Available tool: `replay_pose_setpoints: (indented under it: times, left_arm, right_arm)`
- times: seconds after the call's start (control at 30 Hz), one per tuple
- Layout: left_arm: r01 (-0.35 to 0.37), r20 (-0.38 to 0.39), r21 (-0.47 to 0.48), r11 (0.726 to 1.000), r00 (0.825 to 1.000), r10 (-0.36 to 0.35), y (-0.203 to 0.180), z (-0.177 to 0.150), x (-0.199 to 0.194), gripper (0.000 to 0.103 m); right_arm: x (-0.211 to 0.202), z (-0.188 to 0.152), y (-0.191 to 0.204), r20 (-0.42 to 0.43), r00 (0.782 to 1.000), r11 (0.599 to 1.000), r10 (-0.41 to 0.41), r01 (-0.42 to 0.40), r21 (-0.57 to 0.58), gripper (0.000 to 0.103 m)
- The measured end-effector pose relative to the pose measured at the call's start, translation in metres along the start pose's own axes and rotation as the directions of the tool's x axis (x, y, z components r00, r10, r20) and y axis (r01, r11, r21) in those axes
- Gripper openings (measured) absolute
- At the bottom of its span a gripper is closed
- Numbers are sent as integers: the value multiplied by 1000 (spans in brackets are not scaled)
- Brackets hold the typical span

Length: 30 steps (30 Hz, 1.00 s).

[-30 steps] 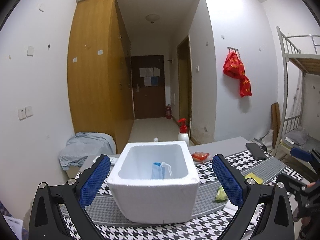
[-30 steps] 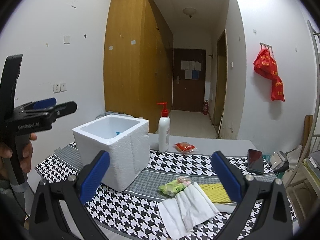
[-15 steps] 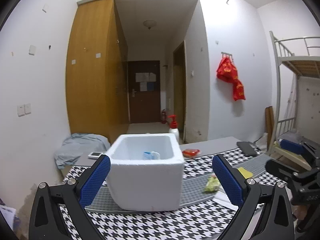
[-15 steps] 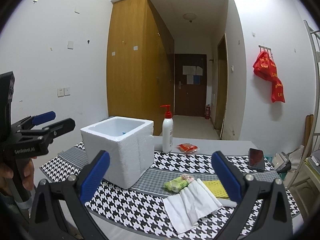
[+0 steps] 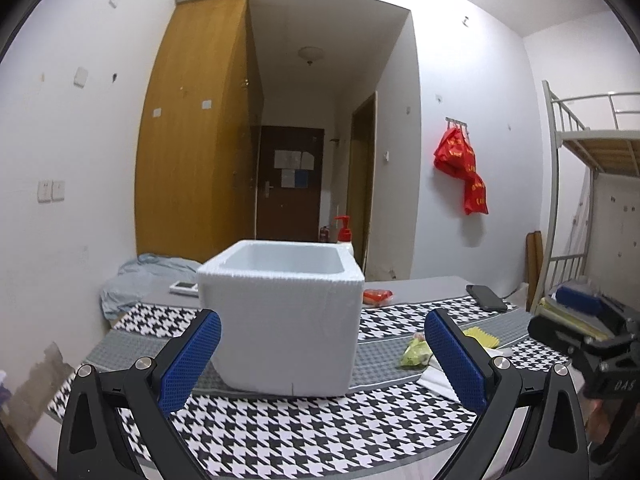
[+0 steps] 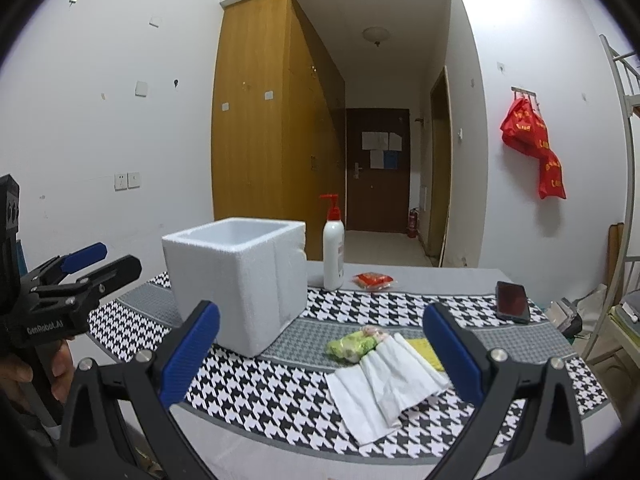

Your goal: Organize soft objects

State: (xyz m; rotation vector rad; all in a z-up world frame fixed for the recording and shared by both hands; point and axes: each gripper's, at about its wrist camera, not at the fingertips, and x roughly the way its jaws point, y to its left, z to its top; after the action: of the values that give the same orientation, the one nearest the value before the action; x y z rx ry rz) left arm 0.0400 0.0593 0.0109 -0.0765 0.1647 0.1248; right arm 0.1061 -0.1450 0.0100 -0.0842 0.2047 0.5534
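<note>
A white foam box (image 5: 280, 320) stands open-topped on the houndstooth cloth; it also shows in the right wrist view (image 6: 240, 280). My left gripper (image 5: 320, 356) is open and empty, low in front of the box. My right gripper (image 6: 320, 352) is open and empty, facing a white folded cloth (image 6: 384, 388), a green soft bag (image 6: 352, 346) and a yellow sponge (image 6: 428, 354) to the right of the box. The green bag (image 5: 416, 352) and yellow sponge (image 5: 482, 336) also show in the left wrist view. The box's inside is hidden from here.
A pump bottle (image 6: 333, 252) stands behind the box. A red packet (image 6: 372, 281) and a black phone (image 6: 512, 302) lie on the grey table (image 6: 420, 276). A blue-grey cloth heap (image 5: 140, 280) sits at the far left. A bunk bed frame (image 5: 580, 200) stands at right.
Both grippers have pulled back and sunk lower. The box's rim now hides the blue and white item that showed inside it. Both grippers stay open.
</note>
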Motion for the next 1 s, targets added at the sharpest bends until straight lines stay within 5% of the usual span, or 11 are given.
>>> replay_pose_setpoints:
  times: [0.6, 1.0]
  left_arm:
    - [23, -75, -2, 1000, 997, -23, -15, -51, 6, 102]
    - [75, -107, -7, 997, 991, -75, -25, -45, 27, 102]
  right_arm:
    - [13, -33, -10, -65, 998, 1000, 15, -13, 24, 102]
    - [19, -33, -29, -86, 996, 999, -28, 31, 37, 102]
